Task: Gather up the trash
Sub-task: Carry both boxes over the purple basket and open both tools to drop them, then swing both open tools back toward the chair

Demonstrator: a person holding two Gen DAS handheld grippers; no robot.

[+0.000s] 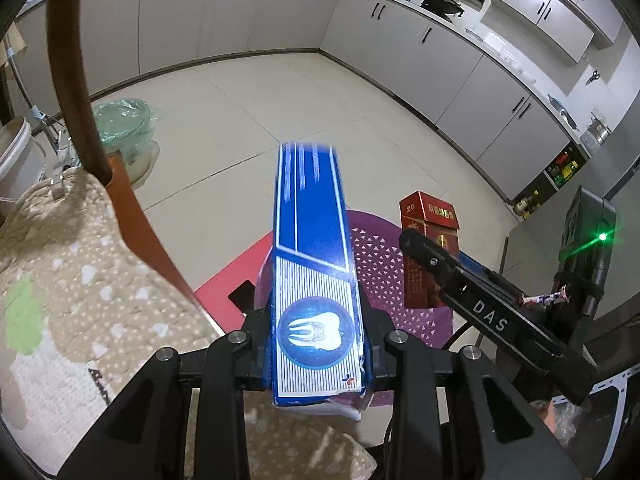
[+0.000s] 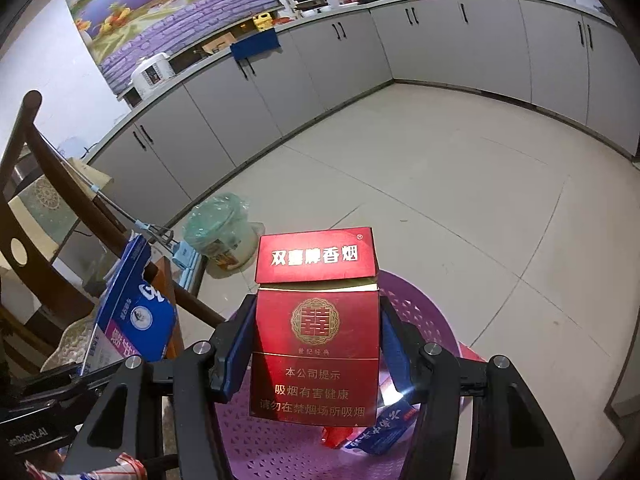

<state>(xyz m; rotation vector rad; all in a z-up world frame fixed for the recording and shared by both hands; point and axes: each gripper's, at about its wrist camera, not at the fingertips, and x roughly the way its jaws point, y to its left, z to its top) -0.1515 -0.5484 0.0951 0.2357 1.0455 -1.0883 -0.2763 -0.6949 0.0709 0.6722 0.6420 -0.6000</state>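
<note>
My left gripper (image 1: pixel 314 304) is shut on a long blue toothpaste box (image 1: pixel 310 208) with a tooth logo, which sticks out forward past the fingers. It hangs over the left part of a purple perforated basket (image 1: pixel 380 256). My right gripper (image 2: pixel 316 332) is shut on a red cigarette pack (image 2: pixel 316 360) with its lid flipped open, blue pads (image 2: pixel 240 340) against both sides. This pack (image 1: pixel 428 216) is above the basket (image 2: pixel 420 312), to the right of the toothpaste box (image 2: pixel 132 320). Red and blue wrappers (image 2: pixel 372 436) lie in the basket under the pack.
A cushioned chair (image 1: pixel 60 280) with a brown wooden back (image 1: pixel 68 60) stands close on the left. On the tiled floor behind sits a bin lined with a green bag (image 2: pixel 220 224), and a white bucket (image 1: pixel 16 152) is at far left. Grey cabinets (image 1: pixel 400 24) ring the room.
</note>
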